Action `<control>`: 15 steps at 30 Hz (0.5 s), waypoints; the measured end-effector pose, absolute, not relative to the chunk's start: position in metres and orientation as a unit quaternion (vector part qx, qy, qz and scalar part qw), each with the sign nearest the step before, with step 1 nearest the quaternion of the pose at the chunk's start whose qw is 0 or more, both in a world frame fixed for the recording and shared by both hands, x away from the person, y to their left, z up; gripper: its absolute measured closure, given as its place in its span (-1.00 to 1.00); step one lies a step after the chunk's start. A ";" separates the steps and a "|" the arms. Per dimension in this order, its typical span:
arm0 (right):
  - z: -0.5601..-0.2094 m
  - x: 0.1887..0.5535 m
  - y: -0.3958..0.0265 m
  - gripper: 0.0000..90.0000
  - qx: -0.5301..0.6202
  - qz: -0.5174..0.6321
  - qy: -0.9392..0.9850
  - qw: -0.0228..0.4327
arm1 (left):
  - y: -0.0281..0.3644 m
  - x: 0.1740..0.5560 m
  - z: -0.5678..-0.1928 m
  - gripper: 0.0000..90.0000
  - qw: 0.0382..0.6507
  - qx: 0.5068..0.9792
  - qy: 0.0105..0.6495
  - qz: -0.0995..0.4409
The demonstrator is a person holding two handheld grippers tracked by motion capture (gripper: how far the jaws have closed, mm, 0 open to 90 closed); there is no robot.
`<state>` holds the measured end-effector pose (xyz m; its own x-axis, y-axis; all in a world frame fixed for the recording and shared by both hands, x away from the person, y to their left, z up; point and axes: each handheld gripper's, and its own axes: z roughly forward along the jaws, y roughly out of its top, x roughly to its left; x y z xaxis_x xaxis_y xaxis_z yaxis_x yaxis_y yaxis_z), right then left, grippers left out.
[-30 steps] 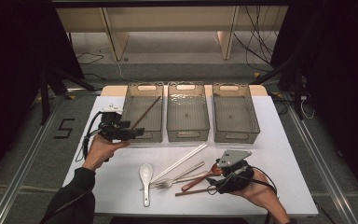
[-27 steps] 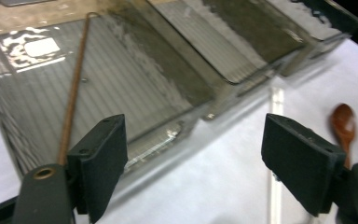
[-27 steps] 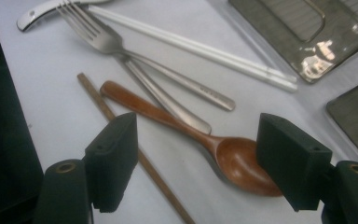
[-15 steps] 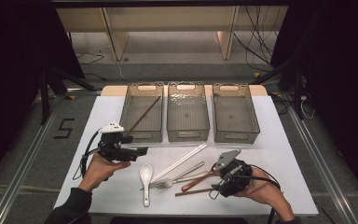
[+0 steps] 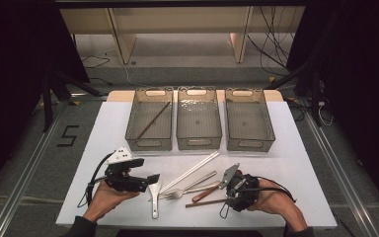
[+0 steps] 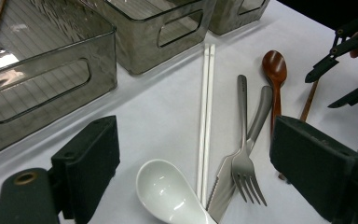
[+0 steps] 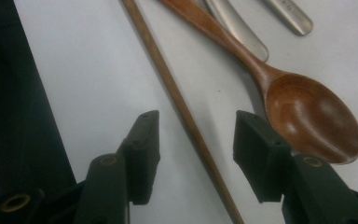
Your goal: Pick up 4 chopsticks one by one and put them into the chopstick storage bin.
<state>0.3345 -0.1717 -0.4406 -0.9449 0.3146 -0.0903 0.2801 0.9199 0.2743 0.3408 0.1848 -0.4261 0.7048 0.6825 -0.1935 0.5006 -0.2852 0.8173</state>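
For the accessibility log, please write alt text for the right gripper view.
The right hand-held gripper straddles a brown wooden chopstick on the white table, jaws closing but not yet touching it. A wooden spoon lies just beside it.

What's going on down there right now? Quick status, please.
Right gripper closing around brown chopstick, pads not yet on it. Left gripper open, empty, above white spoon. Wooden spoon close beside.
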 end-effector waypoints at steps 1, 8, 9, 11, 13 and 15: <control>-0.442 0.334 -0.170 0.19 0.152 0.128 0.978 0.067 | 0.185 0.339 -0.427 -0.66 0.470 0.795 0.371 0.099; -0.448 0.338 -0.166 0.38 0.133 0.102 0.984 0.062 | 0.184 0.331 -0.431 -0.66 0.468 0.796 0.369 0.104; -0.448 0.338 -0.166 0.40 0.134 0.097 0.984 0.059 | 0.184 0.330 -0.432 -0.66 0.466 0.798 0.367 0.103; -0.450 0.338 -0.165 0.46 0.131 0.090 0.986 0.058 | 0.183 0.330 -0.434 -0.66 0.463 0.801 0.366 0.101; -0.451 0.339 -0.164 0.49 0.127 0.083 0.987 0.057 | 0.182 0.329 -0.435 -0.66 0.460 0.802 0.367 0.100; -0.452 0.339 -0.163 0.51 0.126 0.078 0.987 0.057 | 0.183 0.329 -0.435 -0.66 0.460 0.802 0.366 0.100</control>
<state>0.3394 -0.1635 -0.4520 -0.9616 0.2579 -0.0936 0.2400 0.9561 0.1679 0.3287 0.1825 -0.4353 0.7114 0.6801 -0.1770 0.4960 -0.3075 0.8120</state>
